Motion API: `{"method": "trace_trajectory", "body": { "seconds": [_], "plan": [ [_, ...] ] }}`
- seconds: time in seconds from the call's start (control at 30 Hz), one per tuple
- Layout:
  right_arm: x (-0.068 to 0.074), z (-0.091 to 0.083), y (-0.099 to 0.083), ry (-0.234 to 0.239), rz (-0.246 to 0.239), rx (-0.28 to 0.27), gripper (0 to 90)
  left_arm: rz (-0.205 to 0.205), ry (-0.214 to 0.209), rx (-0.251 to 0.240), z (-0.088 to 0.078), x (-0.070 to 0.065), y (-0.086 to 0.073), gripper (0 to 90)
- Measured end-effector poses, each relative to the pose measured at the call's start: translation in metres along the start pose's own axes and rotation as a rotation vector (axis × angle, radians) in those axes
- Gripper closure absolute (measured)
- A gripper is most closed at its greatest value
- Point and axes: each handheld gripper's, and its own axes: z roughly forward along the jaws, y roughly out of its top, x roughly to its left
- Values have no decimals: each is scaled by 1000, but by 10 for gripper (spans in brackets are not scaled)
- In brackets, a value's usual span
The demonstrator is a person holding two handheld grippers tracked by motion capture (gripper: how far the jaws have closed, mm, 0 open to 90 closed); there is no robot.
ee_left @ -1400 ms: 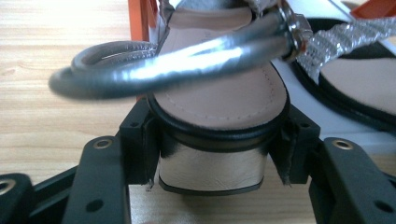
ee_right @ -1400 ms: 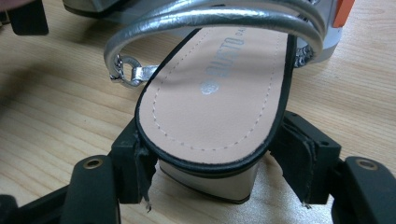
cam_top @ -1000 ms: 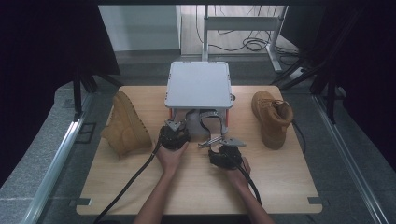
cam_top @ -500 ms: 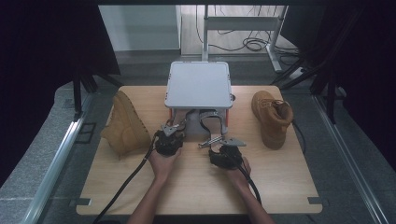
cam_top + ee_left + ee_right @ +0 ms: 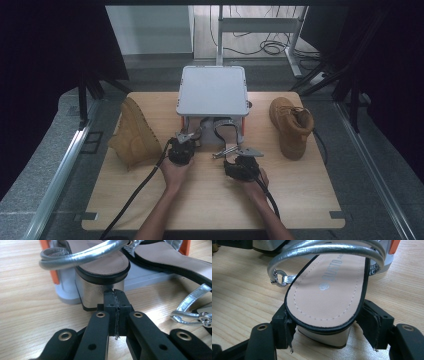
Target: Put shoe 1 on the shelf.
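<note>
While both hands sit side by side at the near middle of the surface (image 5: 300, 200), here is how things lie.
Left boot: a tan boot (image 5: 132, 135) stands at the left of the surface, just beside the left hand-held gripper (image 5: 181, 150).
Left hand-held gripper: its jaws have just been closing and now sit together with nothing between them, tips right in front of the left sandal (image 5: 100, 272).
Left sandal: its silver block heel faces the closed jaws, apart by a sliver or just touching; I cannot tell which.
Right hand-held gripper: the right hand-held gripper (image 5: 329, 327) has its pads clamped on either side of the right sandal (image 5: 329, 295) at the heel.
Grey stand: the grey stand (image 5: 213, 90) covers both sandals from above in the high view; the gripper views show footbeds, silver straps and a buckle.
Right boot: a second tan boot (image 5: 291, 125) lies well apart at the right.
</note>
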Motion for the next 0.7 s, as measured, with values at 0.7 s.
{"method": "trace_trajectory", "body": {
  "seconds": [0.7],
  "plan": [
    [0, 0, 0, -1, 4, -1, 348, -30, 6, -16, 15, 0, 9, 851]
  ]
}}
